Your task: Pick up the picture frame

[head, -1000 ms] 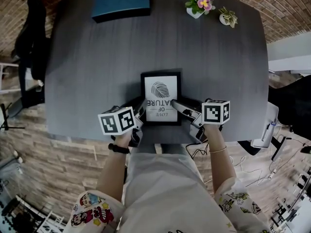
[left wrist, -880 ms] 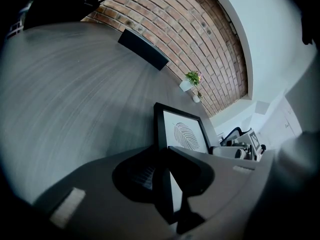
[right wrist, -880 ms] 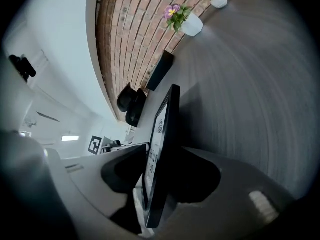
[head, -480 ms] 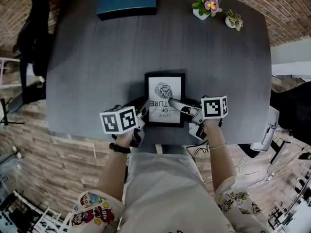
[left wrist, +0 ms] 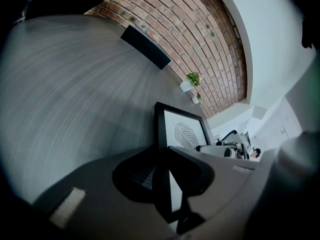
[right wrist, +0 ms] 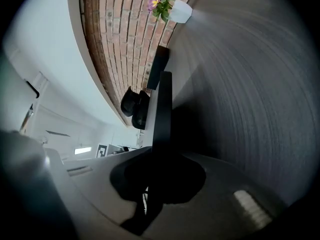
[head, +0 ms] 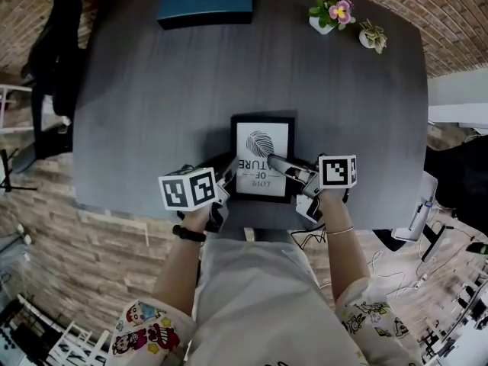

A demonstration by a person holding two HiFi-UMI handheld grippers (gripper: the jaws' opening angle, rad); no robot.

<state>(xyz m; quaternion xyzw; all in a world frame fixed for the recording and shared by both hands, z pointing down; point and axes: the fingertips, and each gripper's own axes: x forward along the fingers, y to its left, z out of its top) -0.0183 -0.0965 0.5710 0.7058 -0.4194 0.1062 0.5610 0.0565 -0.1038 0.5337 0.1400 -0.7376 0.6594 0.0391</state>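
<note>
A black picture frame point(head: 263, 147) with a white leaf print lies on the dark table point(head: 152, 105) near its front edge. My left gripper point(head: 227, 180) is at the frame's left edge by the near corner. In the left gripper view the frame point(left wrist: 185, 131) runs edge-on between the jaws of that gripper point(left wrist: 162, 154), and they grip it. My right gripper point(head: 276, 161) reaches over the frame's right edge. In the right gripper view the frame's black edge point(right wrist: 162, 109) stands between the jaws of that gripper point(right wrist: 160, 156), which are shut on it.
A dark blue box point(head: 204, 2) lies at the table's far edge. A white pot of flowers point(head: 332, 10) and a small potted plant point(head: 372, 35) stand at the far right. A black garment point(head: 53, 52) hangs on a chair at the left.
My right gripper has moved in from the frame's right side onto its edge and its jaws have shut. The left gripper keeps its hold in place.
</note>
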